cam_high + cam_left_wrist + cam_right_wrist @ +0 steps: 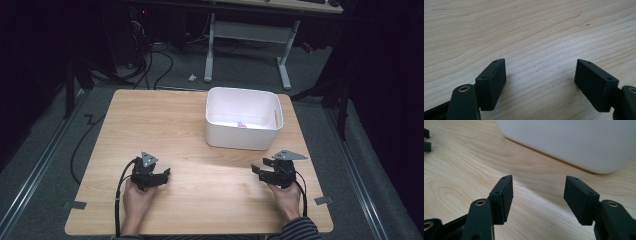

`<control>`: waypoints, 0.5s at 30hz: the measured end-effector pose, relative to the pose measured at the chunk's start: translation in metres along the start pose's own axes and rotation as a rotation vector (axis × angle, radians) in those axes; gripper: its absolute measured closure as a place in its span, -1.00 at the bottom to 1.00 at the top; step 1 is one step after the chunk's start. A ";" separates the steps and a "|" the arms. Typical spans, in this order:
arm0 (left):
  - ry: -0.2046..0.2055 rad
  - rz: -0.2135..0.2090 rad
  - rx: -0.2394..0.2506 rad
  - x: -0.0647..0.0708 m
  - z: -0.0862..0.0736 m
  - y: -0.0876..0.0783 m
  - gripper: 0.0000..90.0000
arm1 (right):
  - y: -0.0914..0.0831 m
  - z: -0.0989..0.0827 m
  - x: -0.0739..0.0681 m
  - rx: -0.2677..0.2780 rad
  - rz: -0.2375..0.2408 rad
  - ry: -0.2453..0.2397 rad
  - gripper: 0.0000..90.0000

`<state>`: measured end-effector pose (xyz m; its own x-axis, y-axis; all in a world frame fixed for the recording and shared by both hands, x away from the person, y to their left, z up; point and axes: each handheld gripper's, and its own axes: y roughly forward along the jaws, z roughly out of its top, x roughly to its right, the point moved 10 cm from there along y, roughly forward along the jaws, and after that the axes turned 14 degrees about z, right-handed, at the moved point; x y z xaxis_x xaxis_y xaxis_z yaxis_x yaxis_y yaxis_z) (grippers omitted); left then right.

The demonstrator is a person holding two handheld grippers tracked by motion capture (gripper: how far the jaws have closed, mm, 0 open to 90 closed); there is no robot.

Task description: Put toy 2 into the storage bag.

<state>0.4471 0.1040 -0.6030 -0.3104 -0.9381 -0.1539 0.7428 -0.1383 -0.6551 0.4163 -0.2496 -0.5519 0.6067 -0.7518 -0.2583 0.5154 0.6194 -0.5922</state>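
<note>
You are holding your left gripper (161, 176) low over the near left part of the wooden table (165, 120), your left hand (136, 198) behind it and the jaws pointing to the right. Its jaws are standing spread apart, with only bare wood between them. Your right gripper (259, 169) is resting near the table's right edge, your right hand (286, 197) behind it, pointing toward the left. Its jaws are also standing apart, holding nothing. The white bin (243, 134) is sitting on the far right part of the table, just beyond the right gripper; something small and pink (241, 124) is lying inside it. The room around is dark, with grey carpet and a white desk frame (247, 36) behind. I cannot see any writing to read.
</note>
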 end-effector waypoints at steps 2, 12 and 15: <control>0.000 0.000 0.000 0.000 0.000 0.000 -0.43 | 0.003 -0.003 0.002 -0.009 -0.007 0.005 -0.09; 0.000 0.000 0.000 0.000 0.000 0.000 -0.43 | 0.015 -0.018 0.010 -0.026 -0.004 0.041 -0.10; 0.000 0.000 0.000 0.000 0.000 0.000 -0.43 | 0.018 -0.021 0.010 -0.029 -0.004 0.046 -0.10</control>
<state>0.4471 0.1040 -0.6030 -0.3104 -0.9381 -0.1539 0.7428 -0.1383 -0.6550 0.4192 -0.2512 -0.5809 0.5758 -0.7642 -0.2907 0.4992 0.6102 -0.6152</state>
